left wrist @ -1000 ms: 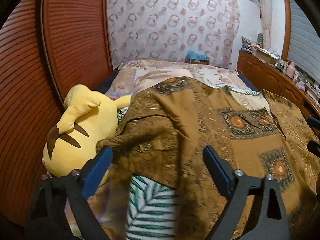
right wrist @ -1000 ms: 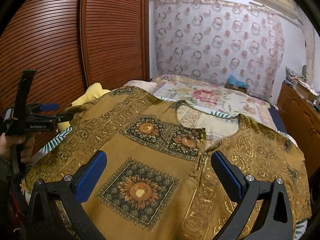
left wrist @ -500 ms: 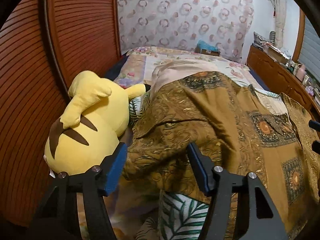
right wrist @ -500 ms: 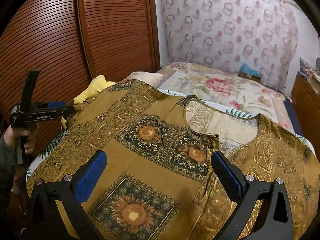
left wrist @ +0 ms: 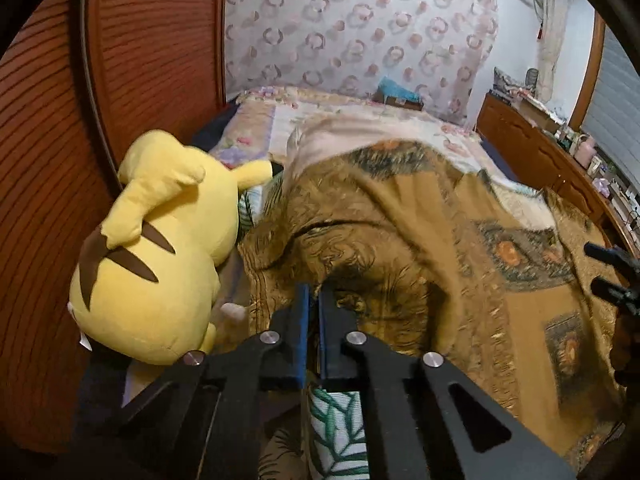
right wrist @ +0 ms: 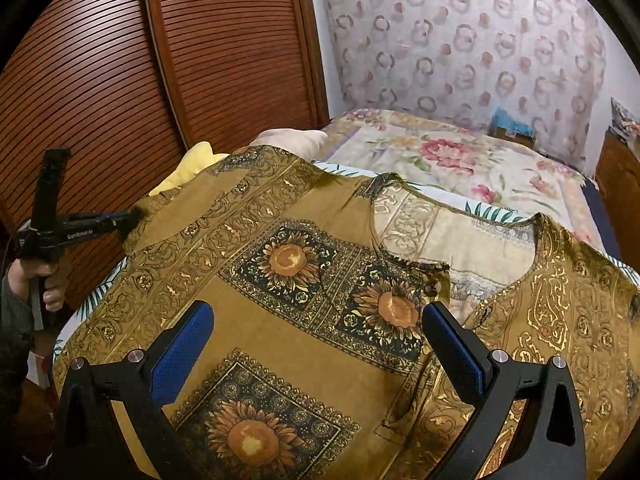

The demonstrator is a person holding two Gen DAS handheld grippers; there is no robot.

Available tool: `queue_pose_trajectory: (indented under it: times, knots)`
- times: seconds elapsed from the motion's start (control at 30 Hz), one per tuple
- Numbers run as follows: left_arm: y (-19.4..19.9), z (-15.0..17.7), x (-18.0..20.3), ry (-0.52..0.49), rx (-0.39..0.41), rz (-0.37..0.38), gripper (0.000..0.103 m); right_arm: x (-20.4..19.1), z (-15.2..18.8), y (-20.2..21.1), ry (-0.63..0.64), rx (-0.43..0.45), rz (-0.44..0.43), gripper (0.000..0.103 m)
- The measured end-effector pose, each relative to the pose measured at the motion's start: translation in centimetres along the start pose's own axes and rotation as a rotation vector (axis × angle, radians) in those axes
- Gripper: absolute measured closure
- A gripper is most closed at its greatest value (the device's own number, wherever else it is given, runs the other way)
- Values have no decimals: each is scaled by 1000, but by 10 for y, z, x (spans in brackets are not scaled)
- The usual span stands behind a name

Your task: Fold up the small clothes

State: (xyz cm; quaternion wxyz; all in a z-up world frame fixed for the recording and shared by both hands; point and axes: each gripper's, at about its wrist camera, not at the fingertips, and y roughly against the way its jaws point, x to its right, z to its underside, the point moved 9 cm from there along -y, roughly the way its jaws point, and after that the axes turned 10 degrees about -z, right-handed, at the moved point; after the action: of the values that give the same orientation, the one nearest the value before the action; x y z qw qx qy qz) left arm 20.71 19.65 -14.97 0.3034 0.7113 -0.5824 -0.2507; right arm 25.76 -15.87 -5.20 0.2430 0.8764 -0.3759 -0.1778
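Note:
A brown-gold top with sunflower squares (left wrist: 400, 240) lies spread face up on the bed (right wrist: 288, 216). My left gripper (left wrist: 314, 292) is at the top's left sleeve edge, its blue pads closing tight on a pinch of that fabric. From the right wrist view the left gripper (right wrist: 132, 216) meets the sleeve at the far left, held by a person's hand (right wrist: 48, 280). My right gripper (right wrist: 316, 344) hovers open over the front of the top, just left of the neckline, with nothing between its pads. Its black tips (left wrist: 612, 276) show at the right edge.
A yellow plush toy (left wrist: 160, 248) lies left of the top against the slatted wooden wardrobe doors (right wrist: 220, 60). A floral bedspread (right wrist: 460, 152) stretches beyond the top. A leaf-print sheet (left wrist: 340, 420) shows under it. A wooden dresser (left wrist: 540, 148) stands to the right.
The left gripper moved in on the sleeve edge and its jaws went from wide open to shut on the fabric. The right gripper slid across the top, staying open.

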Motion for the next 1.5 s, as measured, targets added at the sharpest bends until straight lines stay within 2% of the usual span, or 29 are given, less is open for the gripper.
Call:
queue_pose_trajectory:
  times: [0.13,0.33,0.4,0.57,0.63,0.67,0.7,0.8,0.87,0.93,1.0,1.07,1.27,1.4,1.5]
  knots:
    - [25,-20,19,-32,66,16,100,2,-1,5,-3,13,1,0]
    - [53,-47,75,-113,130,106,100,6,1,18,-15,39,17,0]
    - [57,-47,99,-143,130,149,100,8,3,24,-21,50,24,0]
    - [52,-37,142,-202,99,190,99,12,8,36,-41,66,42,0]
    - [50,-33,148,-204,86,201,95,12,11,38,-46,67,48,0]
    - [50,-31,149,-199,82,206,88,11,11,39,-47,67,50,0]
    - [51,-31,149,-192,81,210,79,10,12,39,-47,67,52,0]
    - [56,-31,140,-167,91,195,65,6,12,38,-46,65,53,0]
    - [59,-31,130,-145,99,184,61,2,10,36,-42,61,51,1]
    - [59,-30,117,-123,102,168,52,-2,6,33,-35,58,40,2]
    - [60,-27,101,-99,109,148,32,-7,0,30,-24,57,26,6]
    - [60,-24,86,-77,108,131,25,-17,-6,24,1,52,1,9]
    - [55,-13,43,-19,107,39,25,-53,-29,-9,96,24,-90,31]
    - [51,-5,23,13,100,10,25,-80,-43,-41,159,-10,-166,49]
    - [50,-2,14,25,99,-6,25,-98,-47,-64,199,-40,-218,53]
